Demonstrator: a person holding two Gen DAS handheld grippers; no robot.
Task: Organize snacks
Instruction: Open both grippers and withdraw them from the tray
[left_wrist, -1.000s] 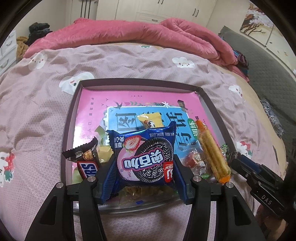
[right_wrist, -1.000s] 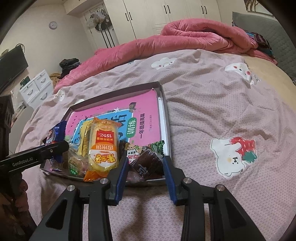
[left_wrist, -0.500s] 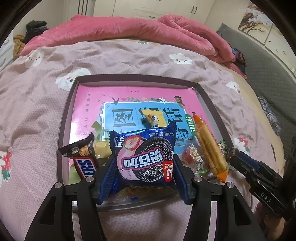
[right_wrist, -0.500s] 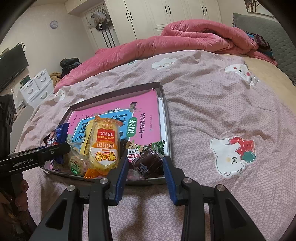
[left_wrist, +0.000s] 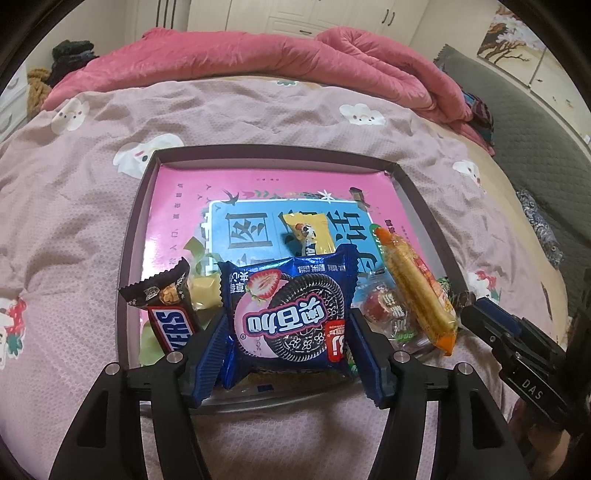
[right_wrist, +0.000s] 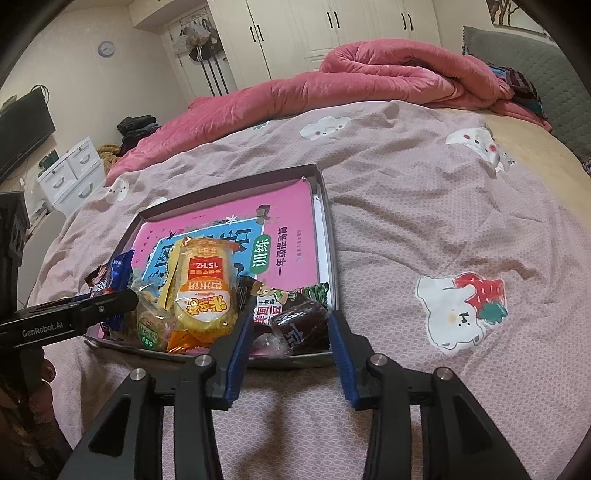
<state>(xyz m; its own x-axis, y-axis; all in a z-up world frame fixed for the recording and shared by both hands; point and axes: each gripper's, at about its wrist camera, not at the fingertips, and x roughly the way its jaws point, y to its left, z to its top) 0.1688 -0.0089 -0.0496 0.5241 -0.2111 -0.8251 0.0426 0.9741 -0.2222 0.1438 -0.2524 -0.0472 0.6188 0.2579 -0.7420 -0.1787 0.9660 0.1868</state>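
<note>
On the bed (left_wrist: 92, 206), over a pink cartoon-print sheet, sits a dark-rimmed tray (left_wrist: 127, 254) lined with a pink workbook (left_wrist: 258, 188); the snacks crowd its near end. Left tongs (left_wrist: 290, 350) pinch a blue strawberry Oreo packet (left_wrist: 291, 314) between their blue pads, holding it upright over the tray's near rim at 6 o'clock in the left wrist view. At 9 o'clock from the packet leans a Snickers bar (left_wrist: 170, 317), just beside the left pad. At 12 o'clock behind the packet lies a yellow candy wrapper (left_wrist: 308, 229). At 3 o'clock a long orange rice-cracker pack (left_wrist: 417, 288) stands tilted on edge, with a small red-labelled sweet (left_wrist: 382, 308) between it and the Oreo packet.

Right tongs (right_wrist: 288, 354) stand spread at the tray's near right corner, their pads either side of a dark brown wrapped snack (right_wrist: 303, 326) without closing on it. At 10 o'clock from them stands the rice-cracker pack (right_wrist: 205, 295), face-on, and at 9 o'clock the left tongs' black finger (right_wrist: 99, 308) reaches in from the side. A rumpled red quilt (right_wrist: 332, 81) lies along the far end of the bed.
</note>
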